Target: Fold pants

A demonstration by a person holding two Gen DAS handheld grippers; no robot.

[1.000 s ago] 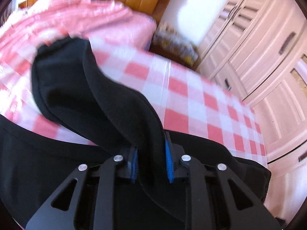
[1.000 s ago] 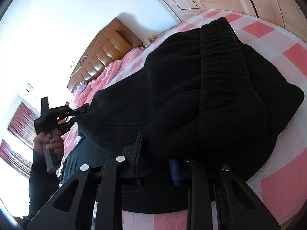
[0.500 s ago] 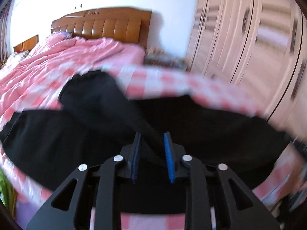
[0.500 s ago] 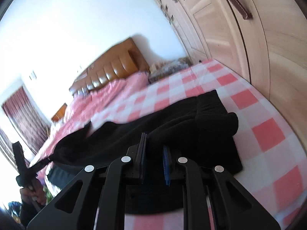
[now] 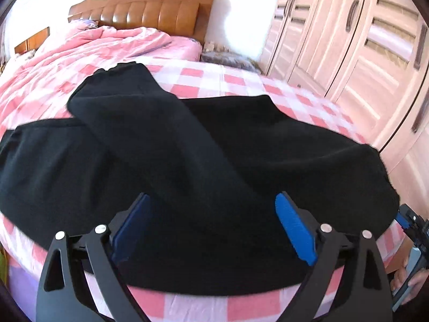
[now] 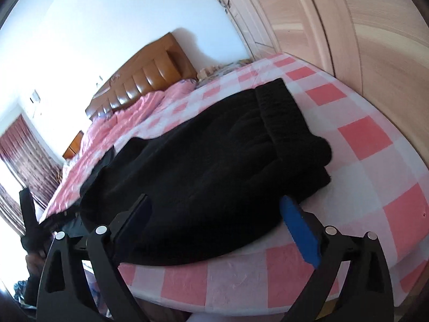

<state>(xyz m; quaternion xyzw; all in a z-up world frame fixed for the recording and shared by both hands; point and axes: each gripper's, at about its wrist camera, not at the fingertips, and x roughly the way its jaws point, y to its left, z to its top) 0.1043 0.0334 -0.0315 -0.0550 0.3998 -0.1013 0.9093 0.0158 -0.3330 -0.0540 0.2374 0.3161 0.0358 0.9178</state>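
Note:
Black pants (image 5: 187, 161) lie across the foot of a bed with a pink-and-white checked sheet (image 5: 241, 80). One leg lies diagonally over the rest, its cuff (image 5: 118, 72) toward the headboard. In the right wrist view the pants (image 6: 214, 166) show their ribbed waistband (image 6: 284, 118) at the right. My left gripper (image 5: 211, 212) is open and empty just above the near edge of the pants. My right gripper (image 6: 214, 212) is open and empty near the waist end. The right gripper also shows in the left wrist view (image 5: 410, 220), and the left gripper in the right wrist view (image 6: 29, 214).
A pink quilt (image 5: 93, 48) is bunched near the brown padded headboard (image 5: 150, 10). Pale wooden wardrobe doors (image 5: 362, 53) stand close along the bed's right side. The bed's front edge (image 6: 241, 289) is right below my right gripper. Red curtains (image 6: 18, 145) hang at the far left.
Both grippers have opened and let go of the pants. The lifted pant leg and waist now lie flat on the bed. Both grippers have drawn back toward the bed's near edge.

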